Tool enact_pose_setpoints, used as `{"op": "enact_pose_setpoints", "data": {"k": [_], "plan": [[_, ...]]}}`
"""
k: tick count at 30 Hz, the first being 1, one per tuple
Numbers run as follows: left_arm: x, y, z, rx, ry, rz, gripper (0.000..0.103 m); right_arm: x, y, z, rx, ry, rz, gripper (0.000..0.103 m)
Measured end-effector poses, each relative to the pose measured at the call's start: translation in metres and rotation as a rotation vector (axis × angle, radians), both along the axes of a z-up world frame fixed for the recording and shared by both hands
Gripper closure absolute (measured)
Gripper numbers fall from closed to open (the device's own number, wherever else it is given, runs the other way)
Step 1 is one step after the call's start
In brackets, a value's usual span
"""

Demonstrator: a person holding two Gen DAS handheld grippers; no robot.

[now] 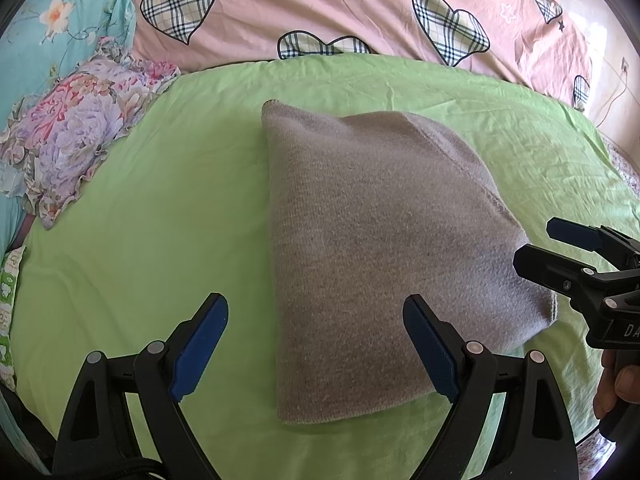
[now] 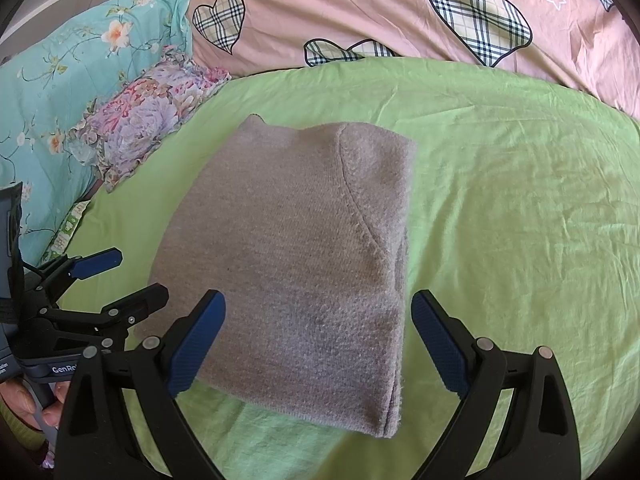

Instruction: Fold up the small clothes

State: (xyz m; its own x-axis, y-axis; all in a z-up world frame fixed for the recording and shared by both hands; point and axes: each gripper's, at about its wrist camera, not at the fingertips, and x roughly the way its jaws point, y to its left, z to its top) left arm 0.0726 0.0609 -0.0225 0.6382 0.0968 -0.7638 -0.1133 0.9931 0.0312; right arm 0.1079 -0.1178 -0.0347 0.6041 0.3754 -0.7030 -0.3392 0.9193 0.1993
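Observation:
A grey knitted garment [image 1: 380,240] [image 2: 288,248] lies folded into a thick rectangle on the green bed sheet [image 1: 160,220] [image 2: 500,200]. My left gripper [image 1: 315,301] hovers open over its near left part, blue pads spread wide and nothing pinched. At the right edge of the left wrist view my right gripper [image 1: 538,242] is also open, beside the garment's right corner. In the right wrist view my right gripper [image 2: 319,298] stands open above the garment's near edge, and my left gripper [image 2: 140,274] is open by the garment's left side.
A pink quilt with plaid hearts [image 1: 340,4] [image 2: 360,8] runs along the far side of the bed. A floral ruffled pillow [image 1: 76,132] [image 2: 148,116] and a teal flowered cover [image 1: 44,28] [image 2: 60,80] lie at the left. A green-and-white packet [image 1: 8,300] sits at the left edge.

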Motion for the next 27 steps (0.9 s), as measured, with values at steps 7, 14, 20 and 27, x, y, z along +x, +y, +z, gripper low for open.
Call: {"op": "enact_pose_setpoints", "data": {"k": [7, 14, 20, 27], "plan": [[0.003, -0.001, 0.002, -0.002, -0.002, -0.006, 0.013, 0.002, -0.001, 0.003, -0.003, -0.005, -0.002, 0.009], [0.008, -0.001, 0.003, -0.005, -0.003, -0.002, 0.013, 0.006, -0.003, 0.003, -0.001, -0.004, -0.008, 0.009], [0.011, 0.001, 0.005, 0.003, -0.01, 0.002, 0.013, 0.01, -0.006, 0.001, 0.003, 0.001, -0.01, 0.009], [0.014, 0.007, 0.003, -0.004, 0.001, 0.021, 0.013, 0.016, -0.008, -0.001, 0.012, 0.005, -0.005, 0.009]]}}
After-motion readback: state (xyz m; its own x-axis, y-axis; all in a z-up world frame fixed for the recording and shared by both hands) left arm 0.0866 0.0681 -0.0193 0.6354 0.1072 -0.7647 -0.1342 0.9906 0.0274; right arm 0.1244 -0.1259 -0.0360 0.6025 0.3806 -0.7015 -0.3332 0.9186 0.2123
